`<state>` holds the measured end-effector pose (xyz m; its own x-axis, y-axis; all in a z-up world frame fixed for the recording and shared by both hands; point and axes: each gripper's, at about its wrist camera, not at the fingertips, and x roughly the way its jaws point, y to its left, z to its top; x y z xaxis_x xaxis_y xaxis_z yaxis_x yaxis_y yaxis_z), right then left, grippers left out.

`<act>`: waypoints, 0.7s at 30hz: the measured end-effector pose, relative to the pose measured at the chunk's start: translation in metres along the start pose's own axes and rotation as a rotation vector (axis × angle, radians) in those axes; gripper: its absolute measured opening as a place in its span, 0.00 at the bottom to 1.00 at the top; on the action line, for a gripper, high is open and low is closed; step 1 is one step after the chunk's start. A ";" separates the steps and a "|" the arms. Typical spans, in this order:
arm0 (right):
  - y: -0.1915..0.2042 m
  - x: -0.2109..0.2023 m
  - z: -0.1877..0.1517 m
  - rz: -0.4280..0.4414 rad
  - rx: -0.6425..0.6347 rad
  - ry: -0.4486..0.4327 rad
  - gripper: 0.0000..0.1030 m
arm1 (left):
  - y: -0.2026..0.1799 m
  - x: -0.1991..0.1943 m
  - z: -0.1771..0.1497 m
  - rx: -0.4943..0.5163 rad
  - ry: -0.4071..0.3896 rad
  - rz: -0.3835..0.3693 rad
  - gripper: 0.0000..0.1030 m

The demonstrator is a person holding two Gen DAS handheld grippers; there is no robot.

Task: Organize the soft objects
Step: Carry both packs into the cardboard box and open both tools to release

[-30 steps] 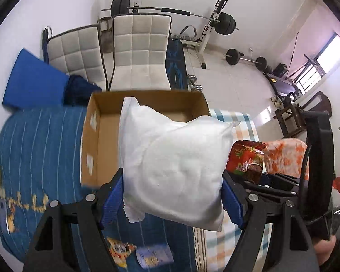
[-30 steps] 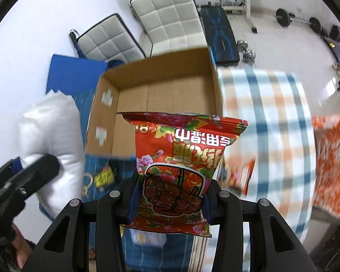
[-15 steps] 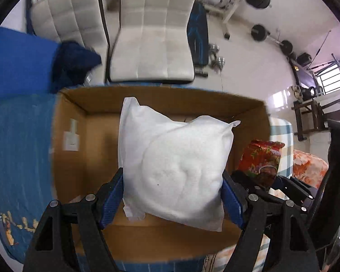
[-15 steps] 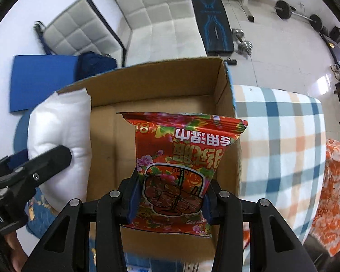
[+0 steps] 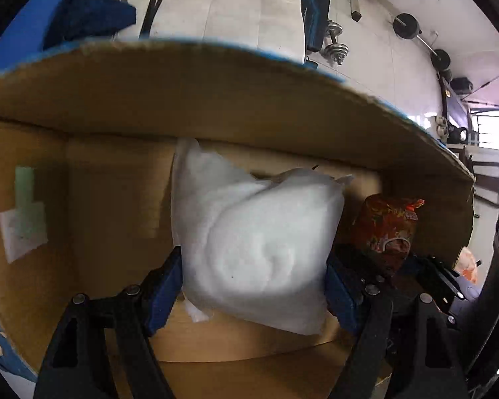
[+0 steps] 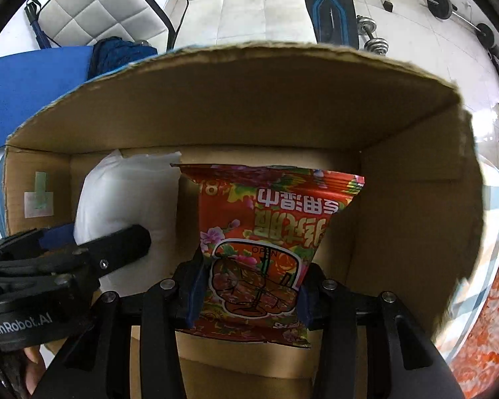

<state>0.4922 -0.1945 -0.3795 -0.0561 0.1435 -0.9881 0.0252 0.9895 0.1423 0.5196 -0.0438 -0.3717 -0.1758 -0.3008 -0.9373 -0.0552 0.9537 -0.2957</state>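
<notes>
Crowding the cardboard box [image 6: 399,232]: pillow [image 5: 259,242]; snack bag [image 6: 266,249] (side by side).

A plain white pillow [image 5: 256,249] and a red packet [image 6: 266,249] printed with flowers and white characters are seen inside a brown box [image 6: 282,106]. Blue pads [image 5: 163,292] are carried on black tongs [image 5: 252,296]. A blue, white and orange check cloth [image 6: 495,209] is seen at right, with white quilted chairs [image 6: 236,6] beyond.
</notes>
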 end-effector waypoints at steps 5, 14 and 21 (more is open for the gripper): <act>-0.007 0.009 0.007 -0.016 0.001 0.024 0.47 | -0.004 0.001 -0.005 -0.009 0.001 0.005 0.77; -0.005 0.011 0.013 -0.015 -0.018 0.052 0.57 | -0.002 -0.011 -0.011 -0.030 0.018 0.061 0.78; 0.003 -0.010 0.007 -0.041 -0.038 0.034 0.65 | -0.005 -0.035 -0.031 -0.005 -0.021 0.100 0.78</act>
<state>0.4997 -0.1936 -0.3698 -0.0899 0.1025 -0.9907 -0.0162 0.9944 0.1043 0.4958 -0.0376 -0.3317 -0.1602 -0.2044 -0.9657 -0.0436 0.9788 -0.1999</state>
